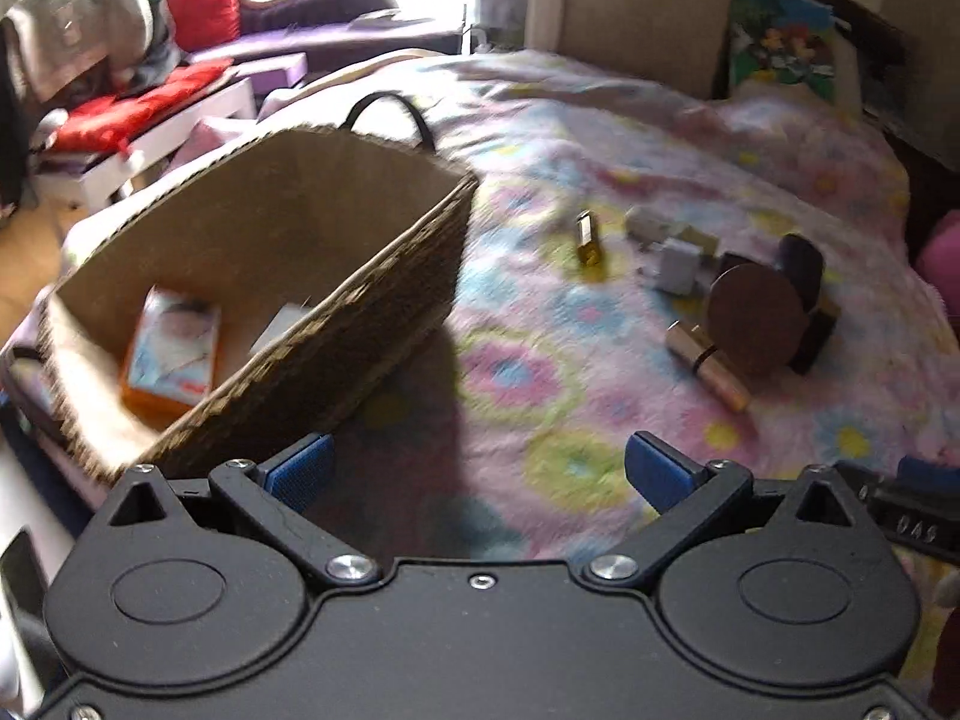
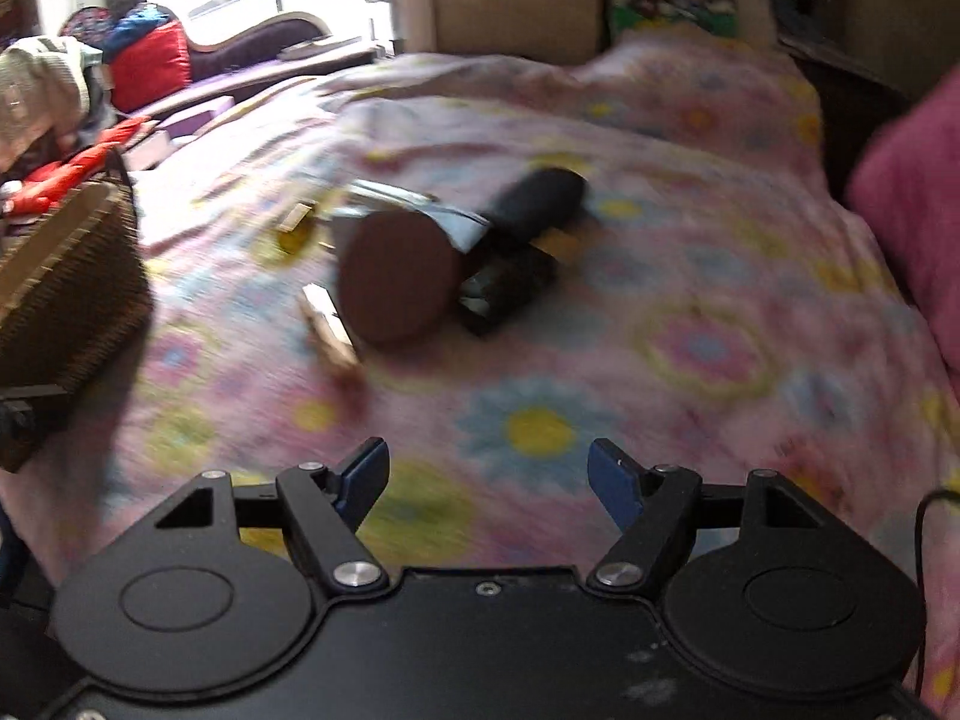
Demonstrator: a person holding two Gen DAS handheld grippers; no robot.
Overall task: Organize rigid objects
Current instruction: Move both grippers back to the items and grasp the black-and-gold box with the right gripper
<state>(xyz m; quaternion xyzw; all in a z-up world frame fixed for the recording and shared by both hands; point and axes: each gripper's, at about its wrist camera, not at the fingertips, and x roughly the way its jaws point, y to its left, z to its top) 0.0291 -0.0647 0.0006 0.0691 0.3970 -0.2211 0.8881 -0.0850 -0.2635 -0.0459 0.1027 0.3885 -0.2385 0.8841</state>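
A woven basket (image 1: 384, 312) stands on the flowered bedspread at the left and holds an orange-edged box (image 1: 174, 348) and a white item (image 1: 282, 324). To its right lies a cluster: a brown round disc (image 1: 756, 318), a gold tube (image 1: 708, 366), a small yellow bottle (image 1: 588, 240), white adapters (image 1: 675, 264), dark cases (image 1: 798, 264). My left gripper (image 1: 477, 471) is open and empty, just in front of the basket's near corner. My right gripper (image 2: 486, 480) is open and empty, short of the disc (image 2: 396, 276), tube (image 2: 330, 330) and black cylinder (image 2: 540, 198). The basket's corner (image 2: 72, 288) shows at the left.
A pink pillow (image 2: 912, 210) lies at the bed's right edge. A beige headboard (image 1: 636, 6) and a colourful picture book (image 1: 780, 42) stand at the back. Red cushions and clothes (image 1: 138, 96) pile up on a white bench beyond the basket.
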